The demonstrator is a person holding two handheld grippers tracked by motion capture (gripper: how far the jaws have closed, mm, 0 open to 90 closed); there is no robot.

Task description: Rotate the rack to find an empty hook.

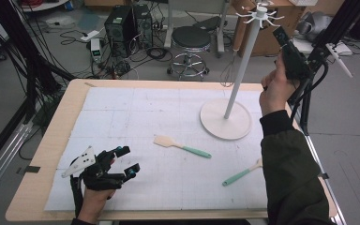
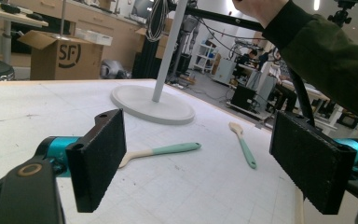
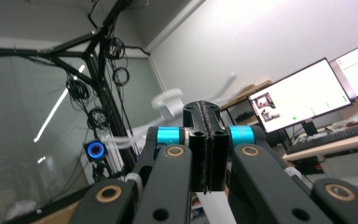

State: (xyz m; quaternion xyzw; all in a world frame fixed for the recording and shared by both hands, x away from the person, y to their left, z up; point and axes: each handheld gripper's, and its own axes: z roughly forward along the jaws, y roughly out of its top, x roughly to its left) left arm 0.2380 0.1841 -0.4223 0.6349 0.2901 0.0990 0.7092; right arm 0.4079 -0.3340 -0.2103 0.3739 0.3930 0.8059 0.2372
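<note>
Raised beside the hook stand (image 1: 243,61), the right tongs (image 1: 281,35) are pressed together, empty; the left tongs (image 1: 126,161) are held apart toward the spatulas (image 1: 182,146).

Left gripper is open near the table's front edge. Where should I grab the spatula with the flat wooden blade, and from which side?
Probably the green handle, not the wooden blade. The spatula lies flat on the white mat with nothing touching it, its handle pointing right. Bring the left gripper down from above with the jaws set across the handle near its middle; the blade looks too thin and wide for a sure pinch.
</note>
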